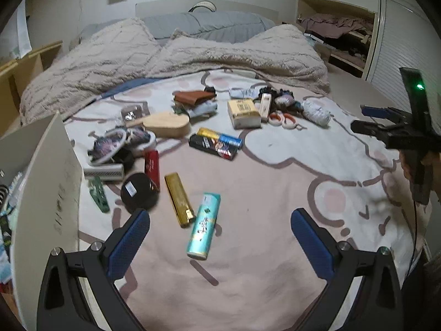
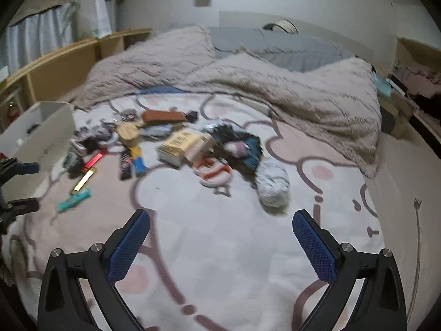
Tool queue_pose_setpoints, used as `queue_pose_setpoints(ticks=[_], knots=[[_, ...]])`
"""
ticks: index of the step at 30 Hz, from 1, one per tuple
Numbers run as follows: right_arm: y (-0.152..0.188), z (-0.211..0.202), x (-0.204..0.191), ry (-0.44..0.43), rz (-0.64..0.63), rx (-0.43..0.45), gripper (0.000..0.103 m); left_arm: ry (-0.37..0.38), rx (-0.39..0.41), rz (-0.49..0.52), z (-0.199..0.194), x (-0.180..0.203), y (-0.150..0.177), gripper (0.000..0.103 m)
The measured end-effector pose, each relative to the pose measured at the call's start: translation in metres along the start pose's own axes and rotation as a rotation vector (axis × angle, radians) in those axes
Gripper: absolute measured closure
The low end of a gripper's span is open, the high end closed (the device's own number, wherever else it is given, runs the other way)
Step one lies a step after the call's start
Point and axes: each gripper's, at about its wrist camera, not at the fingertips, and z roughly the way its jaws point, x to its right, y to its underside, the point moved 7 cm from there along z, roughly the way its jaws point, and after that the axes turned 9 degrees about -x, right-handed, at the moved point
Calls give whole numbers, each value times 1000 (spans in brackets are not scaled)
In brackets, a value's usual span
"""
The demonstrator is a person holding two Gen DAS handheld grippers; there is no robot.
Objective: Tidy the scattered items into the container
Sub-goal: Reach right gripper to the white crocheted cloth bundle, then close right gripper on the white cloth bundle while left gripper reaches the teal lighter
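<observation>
1. Left claw (image 1: 220,229), spread wide and empty, hovers just short of the teal tube (image 1: 204,229) on the bed (image 1: 275,234).
2. Straddle it across its narrow width, beside the gold lighter (image 1: 179,199).
3. The white container (image 1: 46,193) stands left.
4. Right claw (image 2: 220,230), wide and empty; its view is blurred.

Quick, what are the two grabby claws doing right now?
Left gripper: open, holding nothing.
Right gripper: open, holding nothing.
</observation>
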Motion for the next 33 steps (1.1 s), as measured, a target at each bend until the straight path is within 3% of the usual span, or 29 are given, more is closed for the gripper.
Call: queue_pose_setpoints(ticks=[4,7,11,16,19,21,23,26,33], knots=[[1,26,22,28,55,-58,22,-3,-24,-36,16,-7,9,2],[-1,44,39,56,93,-76,30,7,-49,-69,27,-13,17,2],[-6,64,54,83,119,-92,31,10,-75,-78,35,-16,28,8],[-13,85,62,110,102,-110,33,9,-98,-94,43,-22,38,9],[-17,96,62,131,82,-127,50,9,-107,-116,48,-26,43,14],[-18,99,62,114,88,-126,52,6,-105,-117,49,-26,44,14],[-19,99,59,102,82,-123,62,2,-99,-113,48,-25,44,18],[-19,96,54,108,62,-106,65,5,-92,-115,48,-25,44,25],[-2,70,33,33,47,-93,66,16,-83,-128,45,-28,43,42]])
